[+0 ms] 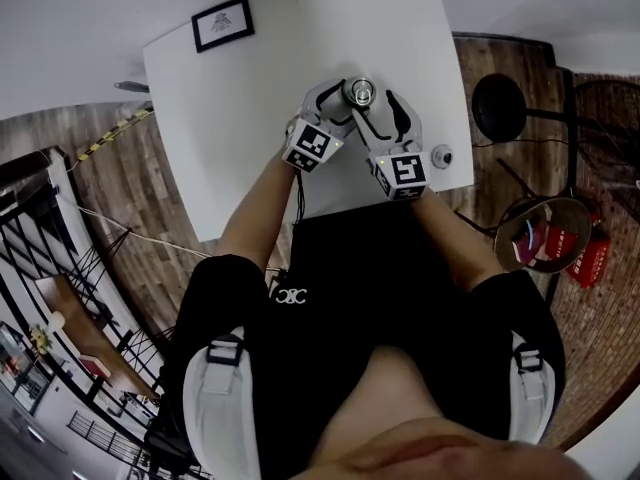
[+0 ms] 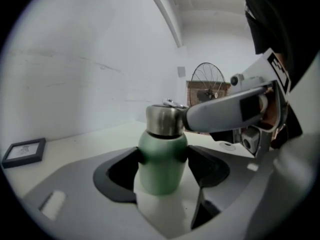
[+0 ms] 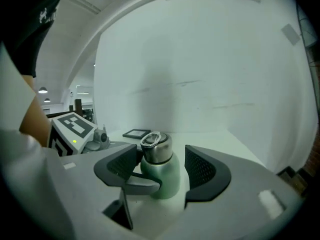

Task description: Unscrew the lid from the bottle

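place: loft-like studio | cues: white table point(image 1: 260, 118), wood-plank floor point(image 1: 150, 203), brick wall point(image 2: 194, 90), bicycle wheel point(image 2: 208, 63)

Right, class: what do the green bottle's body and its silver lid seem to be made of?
Matte green rounded bottle body: probably coated metal, plastic not excluded; soft, even sheen. Silver cylindrical lid: looks like brushed stainless steel; grey shine with bright highlights.
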A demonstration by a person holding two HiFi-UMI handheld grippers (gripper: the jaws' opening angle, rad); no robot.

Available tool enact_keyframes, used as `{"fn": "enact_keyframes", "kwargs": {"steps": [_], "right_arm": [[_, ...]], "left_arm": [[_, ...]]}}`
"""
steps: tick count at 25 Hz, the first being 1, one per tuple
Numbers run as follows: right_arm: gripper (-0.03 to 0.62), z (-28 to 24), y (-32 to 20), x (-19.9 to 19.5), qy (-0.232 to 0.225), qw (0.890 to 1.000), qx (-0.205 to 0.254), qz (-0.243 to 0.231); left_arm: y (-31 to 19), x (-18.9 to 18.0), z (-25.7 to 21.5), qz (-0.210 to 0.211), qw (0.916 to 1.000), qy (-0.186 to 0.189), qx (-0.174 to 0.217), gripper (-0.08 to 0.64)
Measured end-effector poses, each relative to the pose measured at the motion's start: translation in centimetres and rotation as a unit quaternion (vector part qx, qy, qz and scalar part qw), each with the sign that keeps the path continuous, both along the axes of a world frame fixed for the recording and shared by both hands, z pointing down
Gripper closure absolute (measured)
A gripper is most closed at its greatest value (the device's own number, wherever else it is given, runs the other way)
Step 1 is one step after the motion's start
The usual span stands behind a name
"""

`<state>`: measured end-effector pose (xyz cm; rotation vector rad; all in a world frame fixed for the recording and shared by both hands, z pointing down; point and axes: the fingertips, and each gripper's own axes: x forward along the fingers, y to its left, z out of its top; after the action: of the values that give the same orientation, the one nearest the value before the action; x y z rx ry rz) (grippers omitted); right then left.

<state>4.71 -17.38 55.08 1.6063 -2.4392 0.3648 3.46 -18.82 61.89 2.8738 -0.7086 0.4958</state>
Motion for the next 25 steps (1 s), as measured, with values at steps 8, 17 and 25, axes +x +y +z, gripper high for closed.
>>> {"fn": "enact_keyframes", "kwargs": {"steps": [8, 17, 25], "right_arm": [[0.317, 0.6, -1.7, -1.4, 0.013, 0.999, 0.011, 0.035], [0.356, 0.1, -1.9, -1.9, 0.030, 0.993, 0.008, -0.110], [0.356, 1.0, -1.6, -2.0, 0.080, 0.923, -0.003, -0.376]], "left_arm": [[0.1, 0.0, 0.1, 0.002, 1.0000, -0.001, -0.004, 0.196], [0.0, 0.0, 0.0, 0.024, 0.9997, -0.001, -0.003, 0.196], [0.0, 0.1, 0.1, 0.034, 0.9994, -0.011, -0.003, 0.196]]}}
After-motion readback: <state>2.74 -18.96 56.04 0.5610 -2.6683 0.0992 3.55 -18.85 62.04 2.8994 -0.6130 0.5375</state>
